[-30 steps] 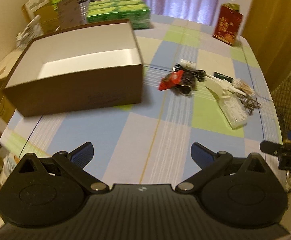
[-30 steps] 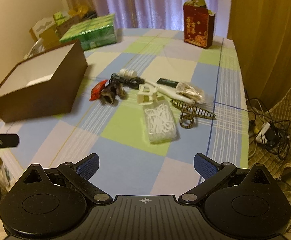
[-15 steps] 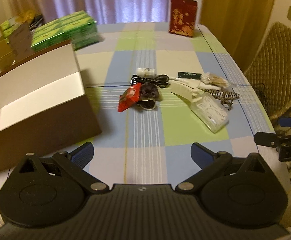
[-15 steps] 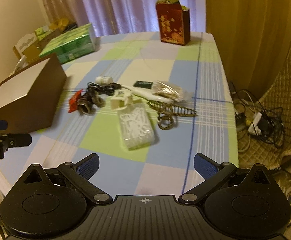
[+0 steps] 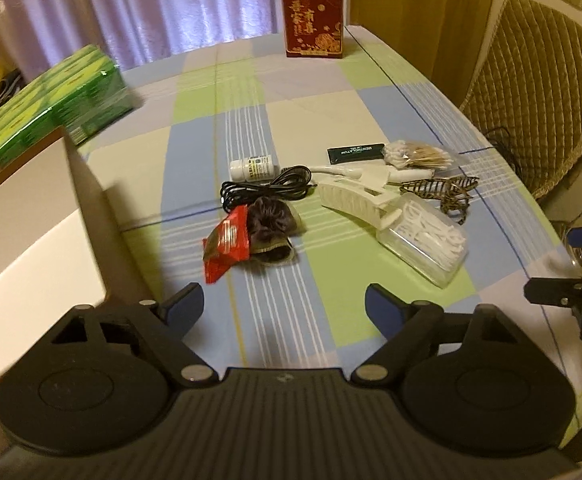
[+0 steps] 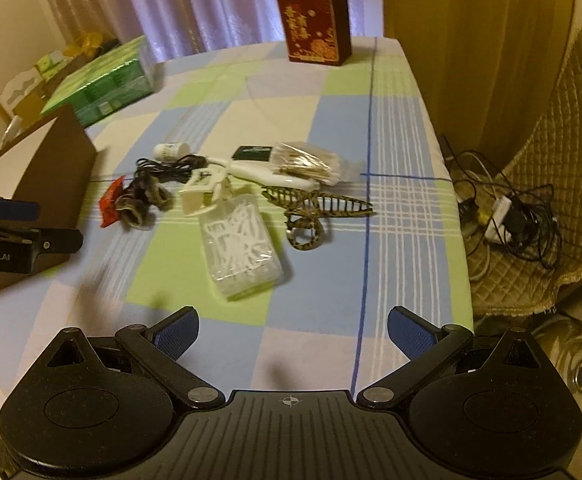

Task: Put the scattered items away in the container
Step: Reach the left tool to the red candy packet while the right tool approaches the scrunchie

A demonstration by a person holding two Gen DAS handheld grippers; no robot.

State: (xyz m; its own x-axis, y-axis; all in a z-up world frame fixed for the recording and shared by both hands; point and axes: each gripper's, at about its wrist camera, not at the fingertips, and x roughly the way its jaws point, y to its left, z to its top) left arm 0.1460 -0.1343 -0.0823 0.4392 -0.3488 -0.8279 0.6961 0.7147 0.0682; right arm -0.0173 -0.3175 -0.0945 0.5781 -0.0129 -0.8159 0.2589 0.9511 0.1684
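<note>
Container: we see a brown cardboard box (image 5: pixel 31 216), open-topped, white inside, at the table's left.
Near the box: our red packet (image 5: pixel 227 248) touches a dark scrunchie (image 5: pixel 269 222); a coiled black cable (image 5: pixel 267 192) and a small white bottle (image 5: pixel 253 168) lie behind.
Right cluster: white claw clip (image 5: pixel 355 200), clear floss-pick box (image 5: pixel 427 244), striped clip (image 5: pixel 439 190), cotton swabs (image 5: pixel 415 156), dark tube (image 5: pixel 355 152).

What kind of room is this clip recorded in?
Most likely a home dining or living room: a table under a checked tablecloth, a quilted chair cover beside it, curtains behind, and toiletries such as a box of floss picks scattered about.
</note>
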